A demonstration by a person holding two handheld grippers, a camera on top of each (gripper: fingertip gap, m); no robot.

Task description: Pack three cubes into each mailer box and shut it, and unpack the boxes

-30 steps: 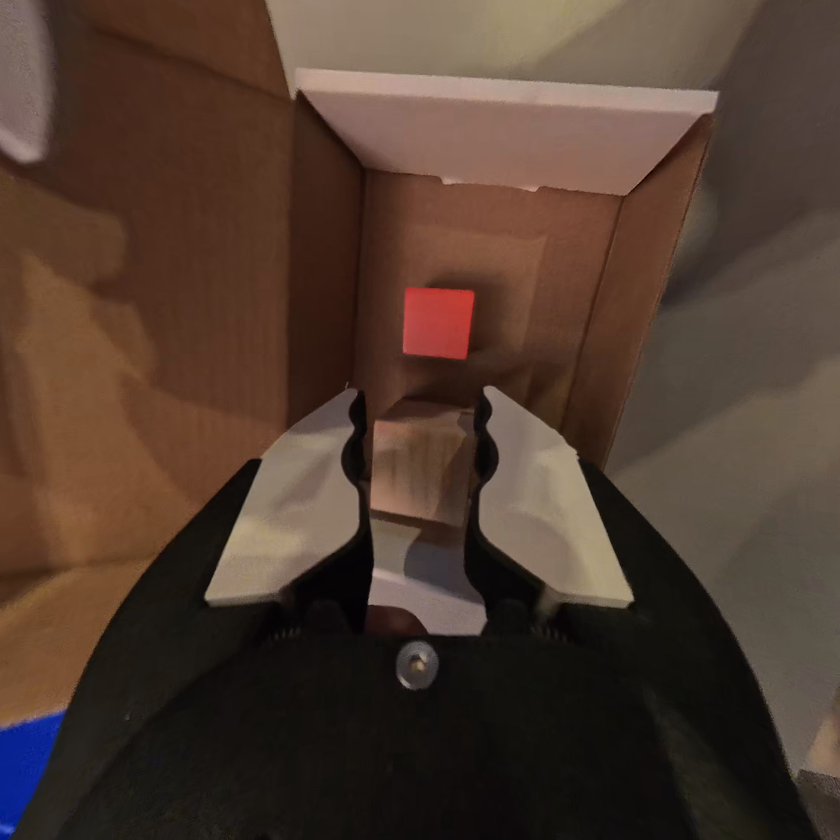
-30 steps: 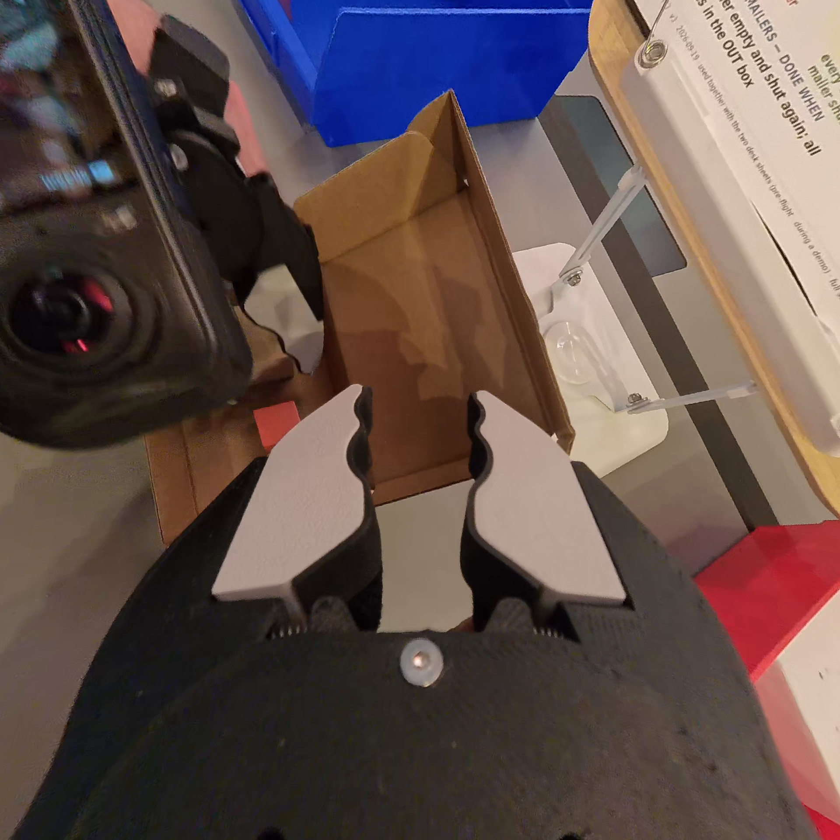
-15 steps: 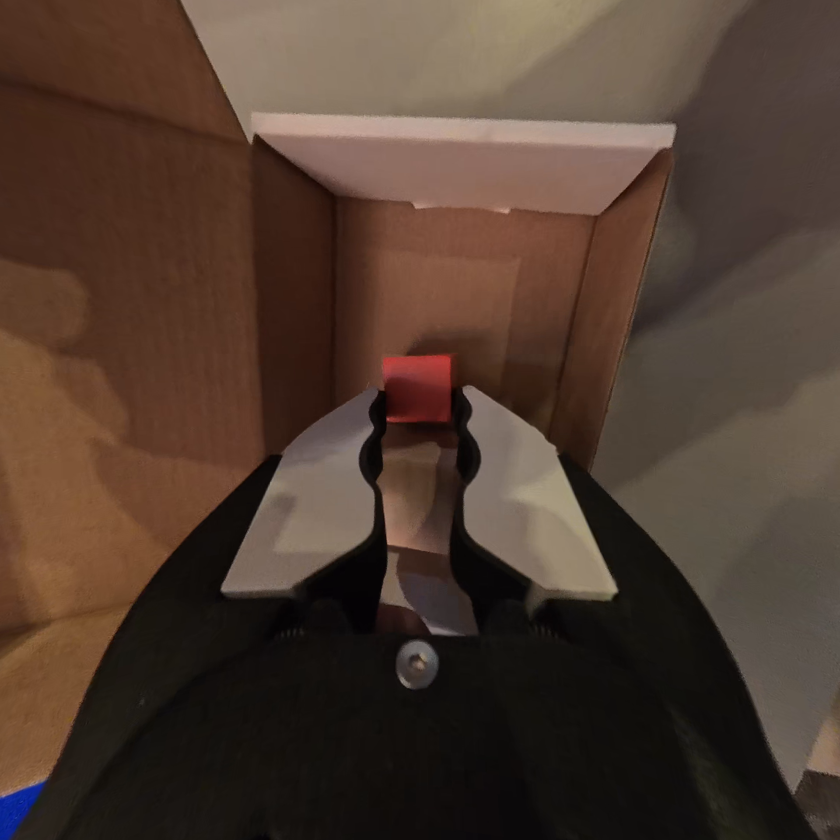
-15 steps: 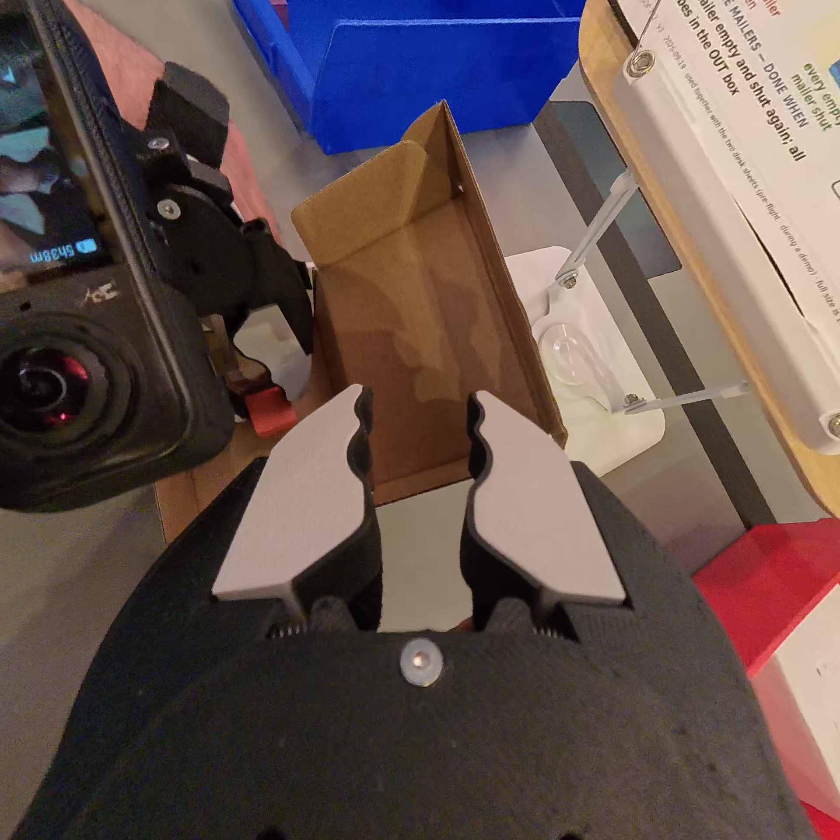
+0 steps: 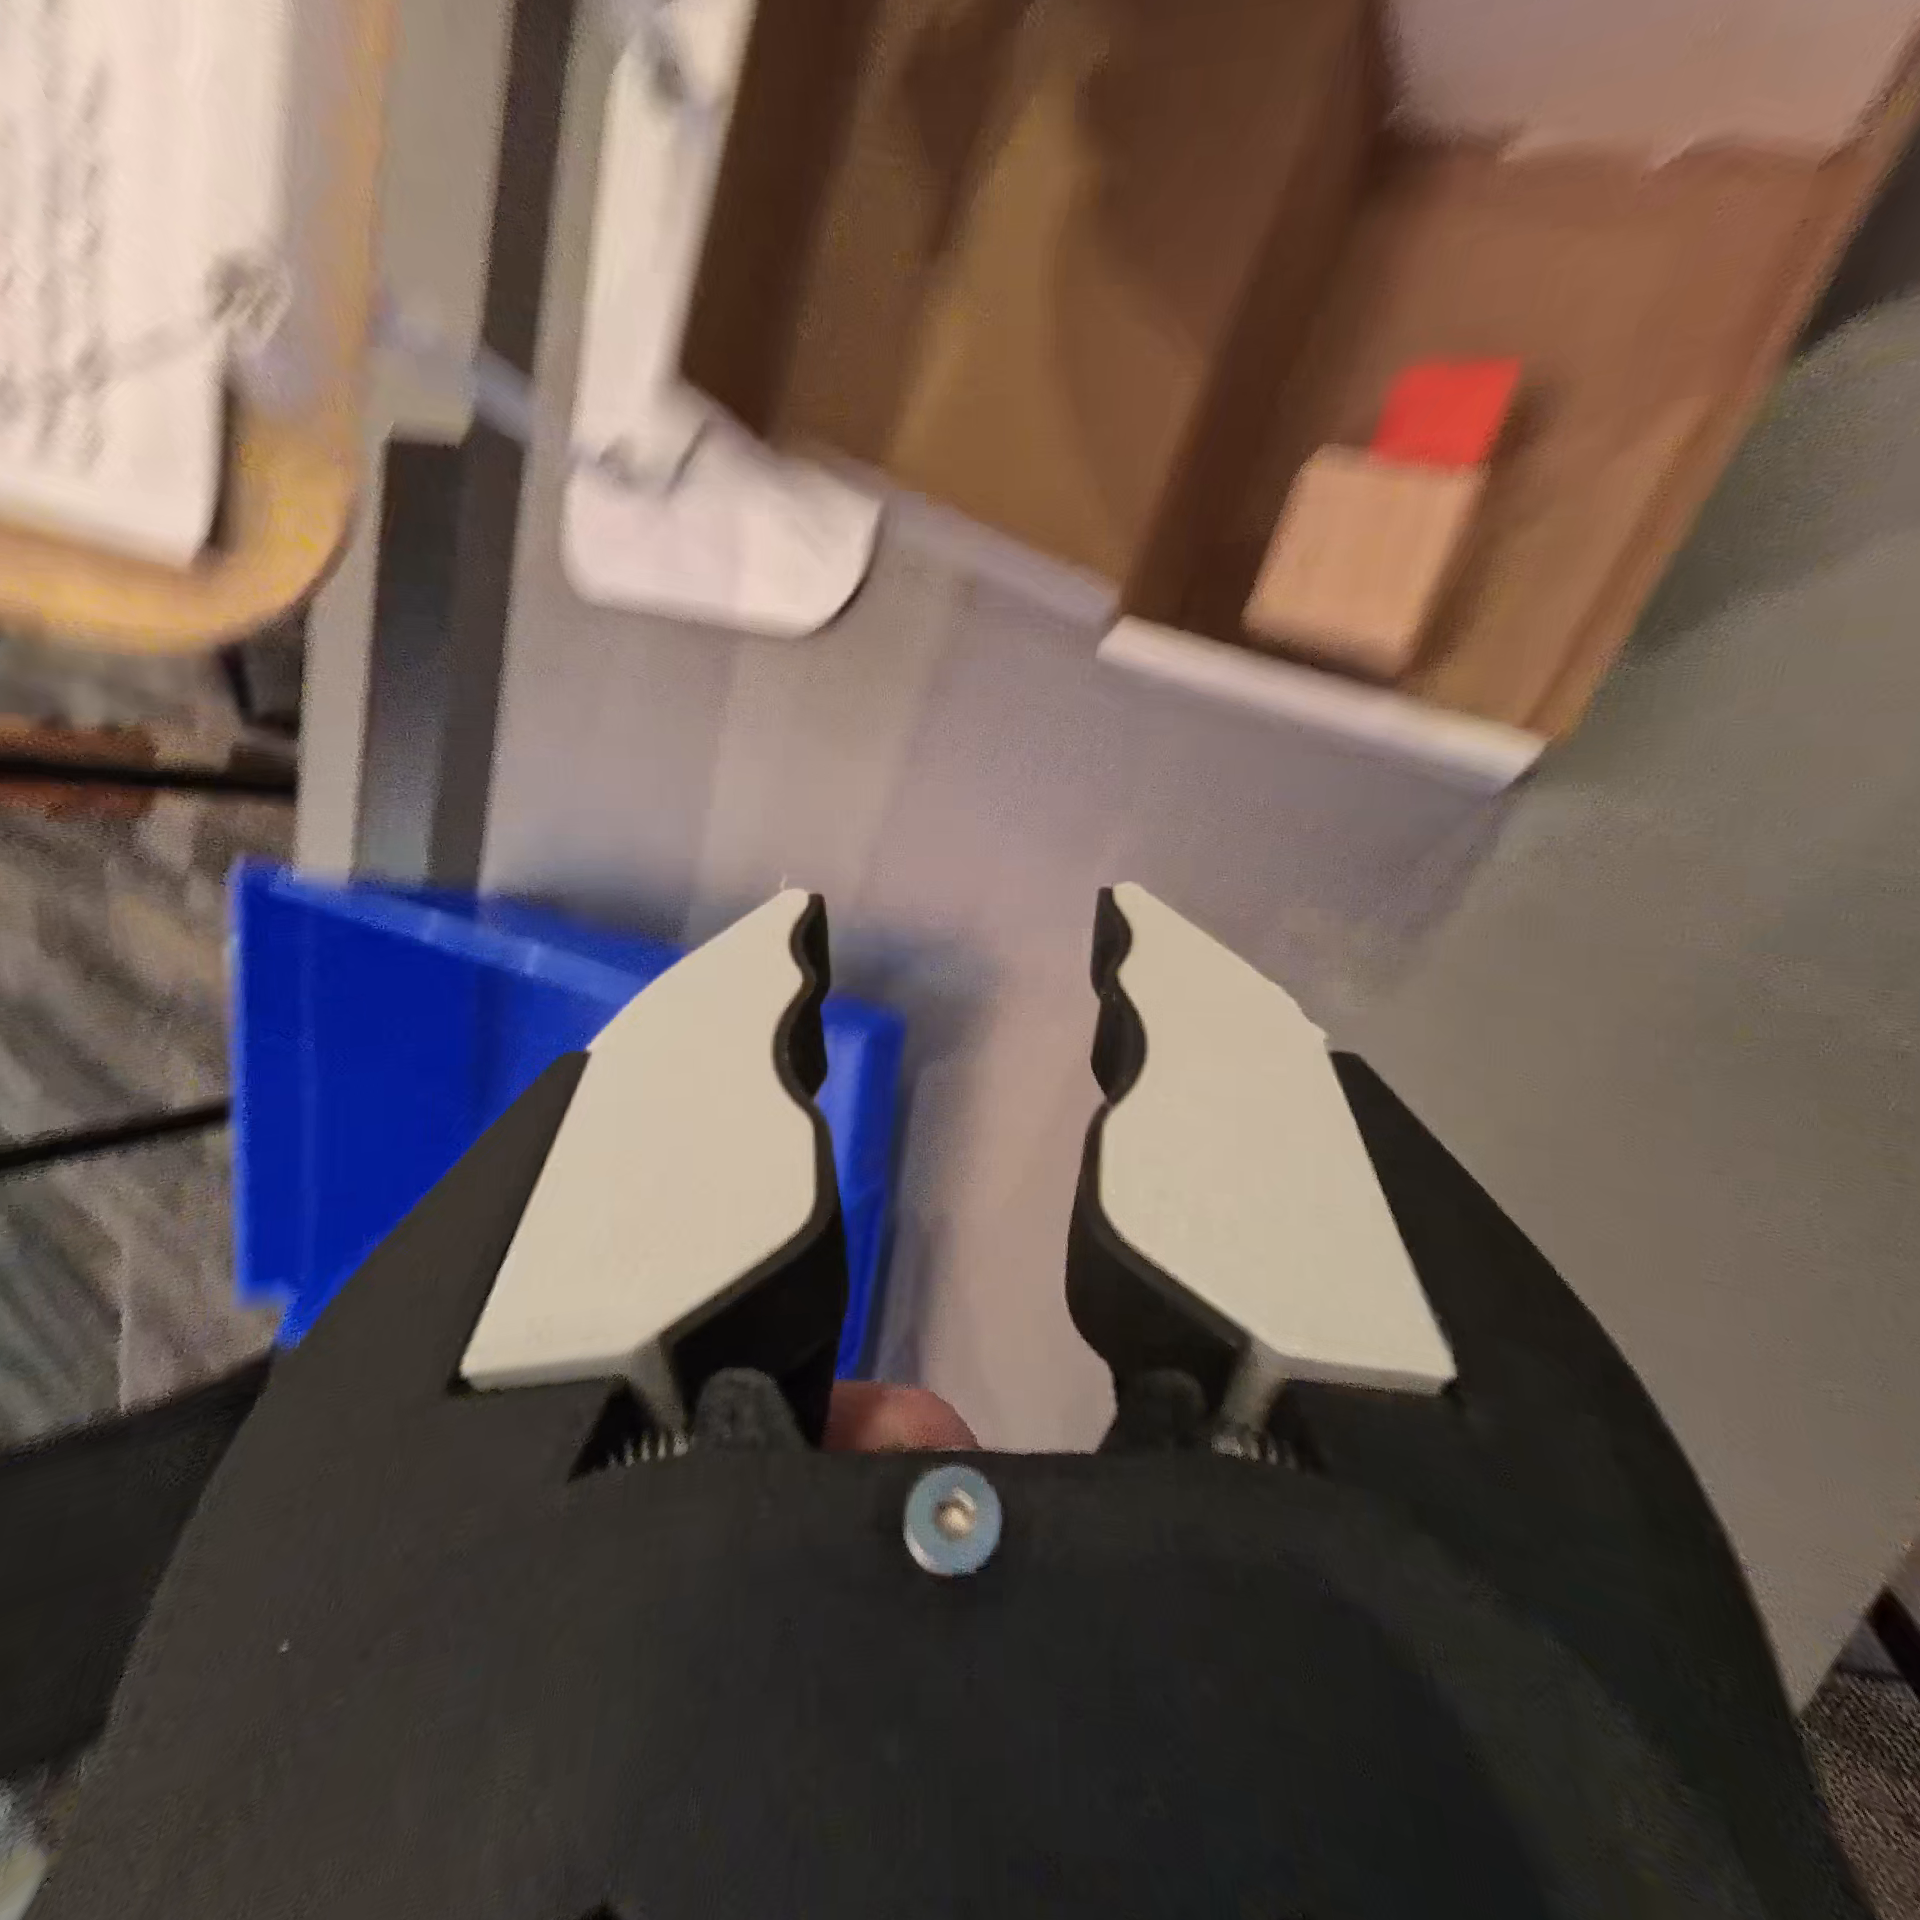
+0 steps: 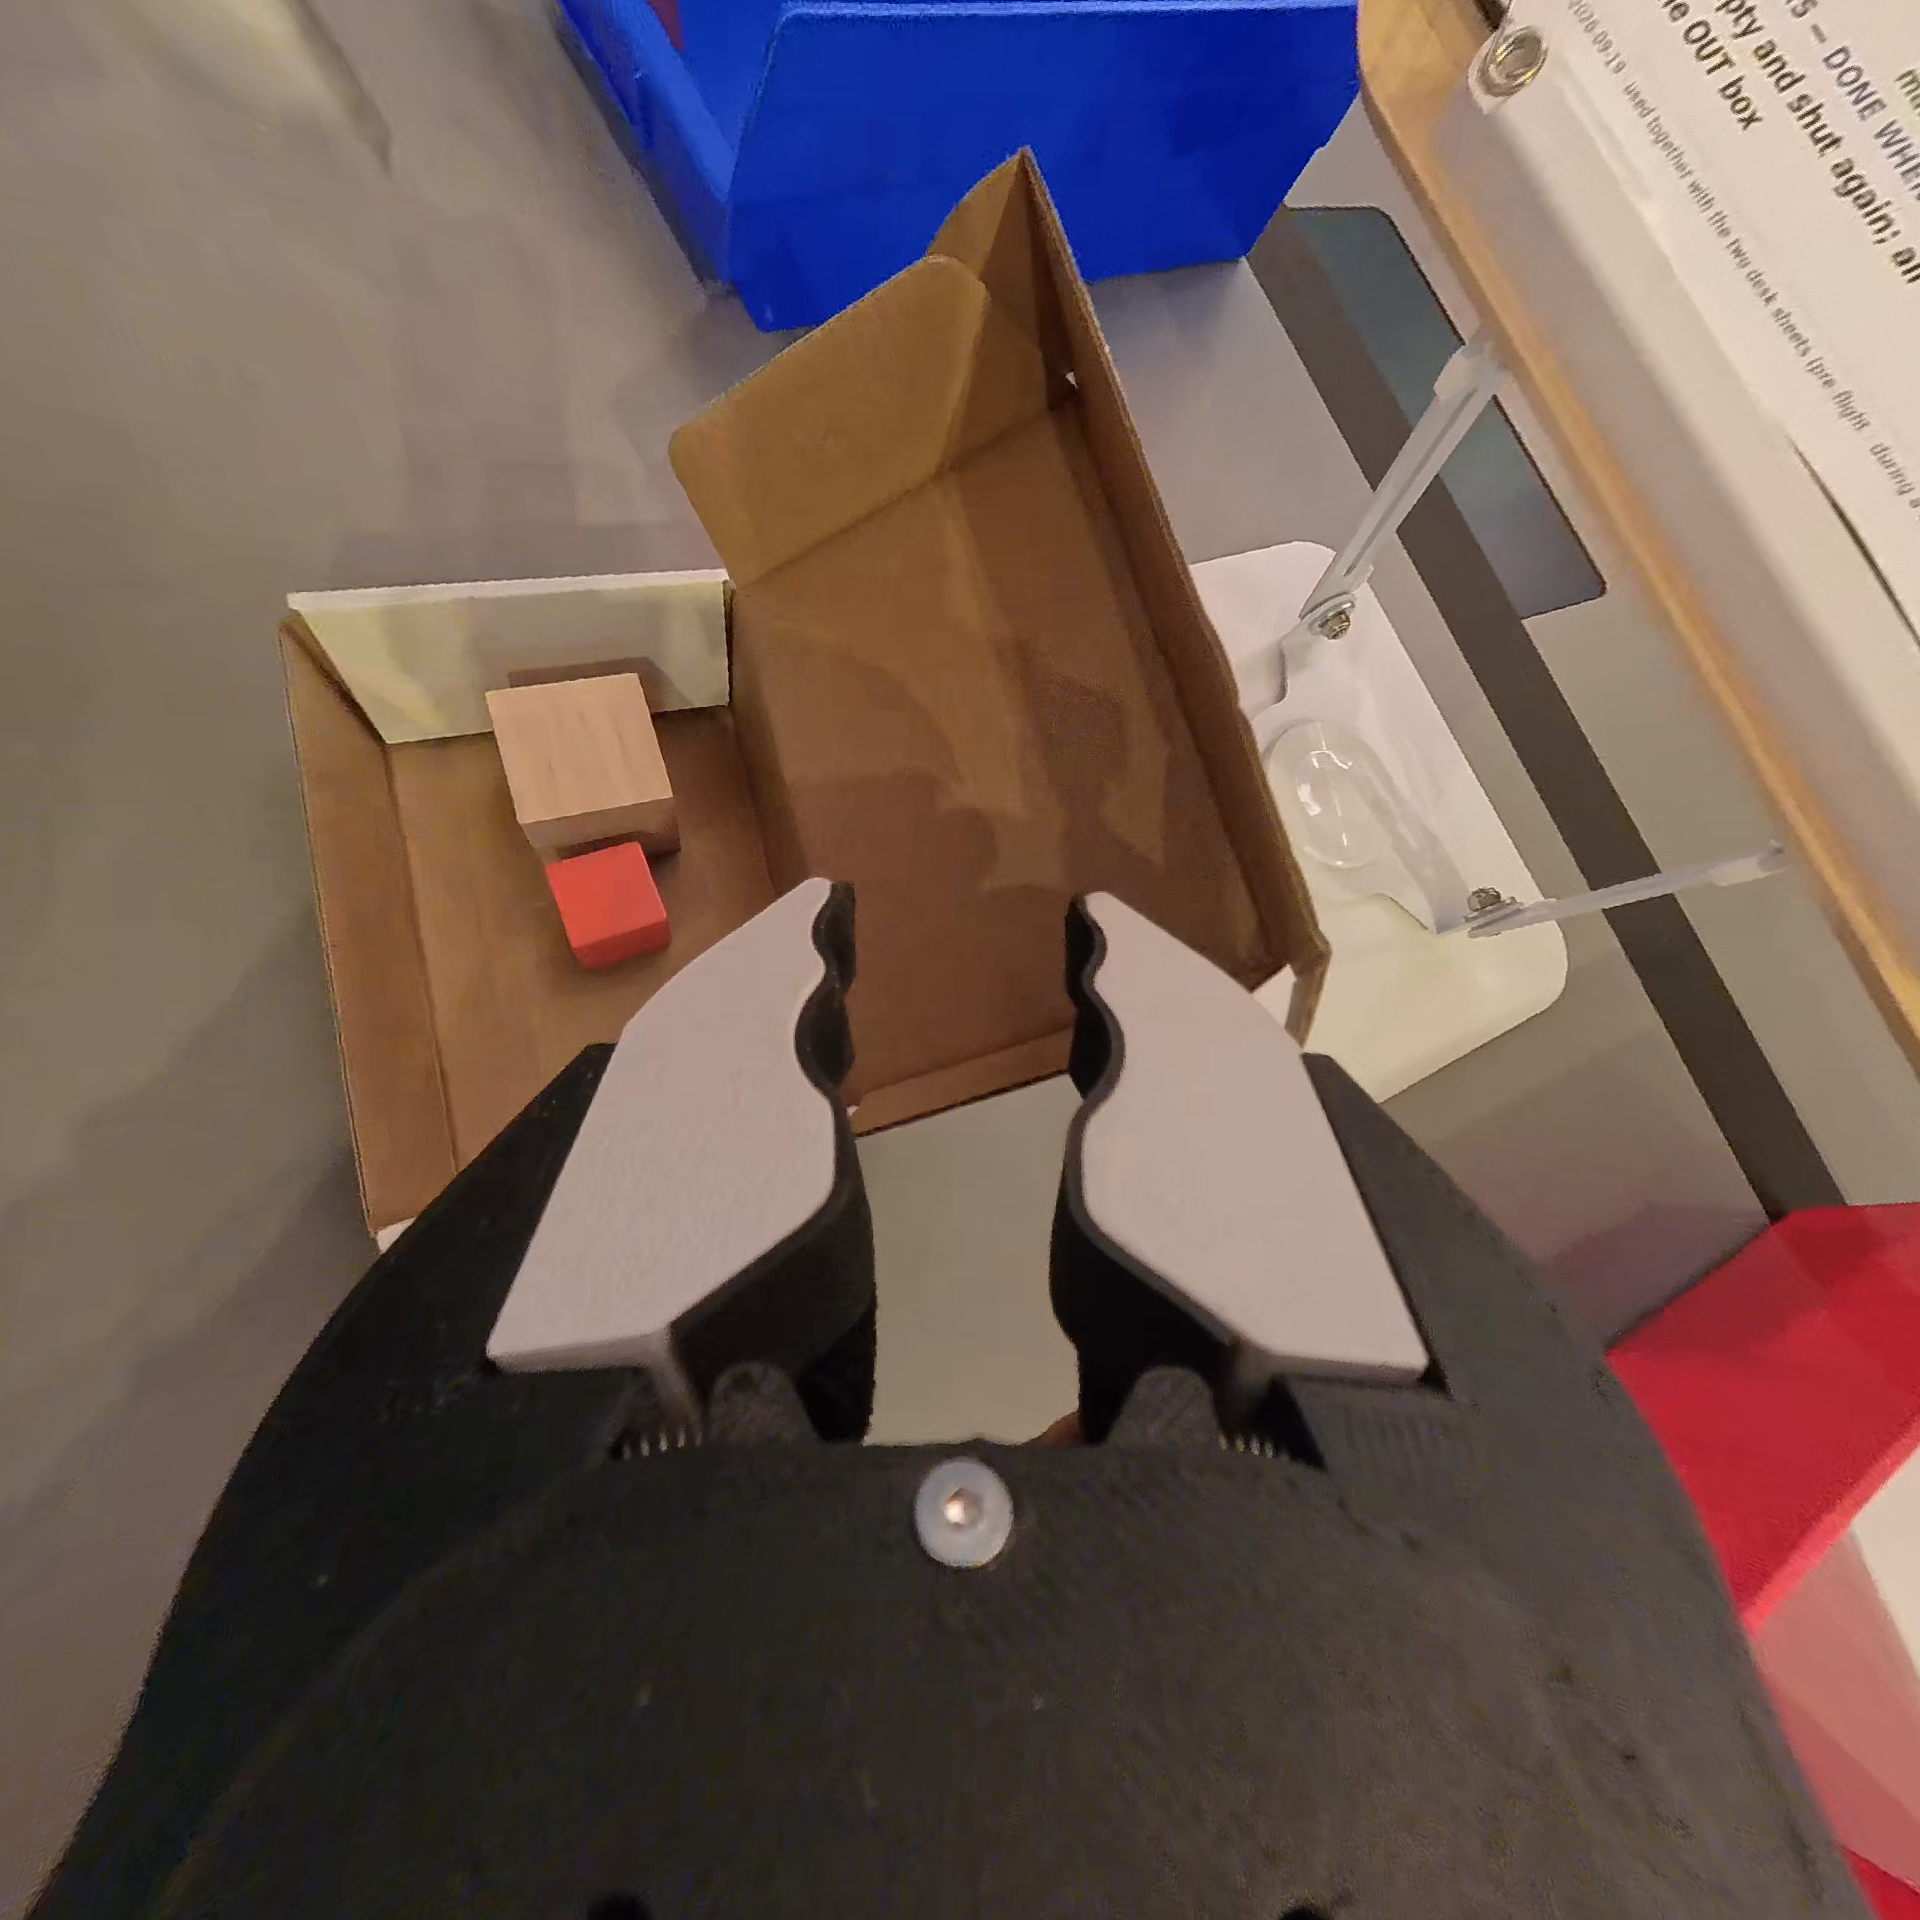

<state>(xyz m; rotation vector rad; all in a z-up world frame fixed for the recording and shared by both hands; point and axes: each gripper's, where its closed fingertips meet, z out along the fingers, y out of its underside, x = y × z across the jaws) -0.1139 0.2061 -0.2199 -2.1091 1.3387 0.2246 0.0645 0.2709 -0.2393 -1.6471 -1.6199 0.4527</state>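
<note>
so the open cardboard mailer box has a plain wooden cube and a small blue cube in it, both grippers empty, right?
Not quite: the small cube beside the plain wooden cube in the open cardboard mailer box is red, as the right wrist view shows. Left gripper and right gripper are empty.

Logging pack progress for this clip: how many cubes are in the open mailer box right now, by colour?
Wooden cube: 1
Red cube: 1
Total: 2 cubes in the mailer box, side by side. The left gripper and the right gripper are both open and hold nothing.
</note>
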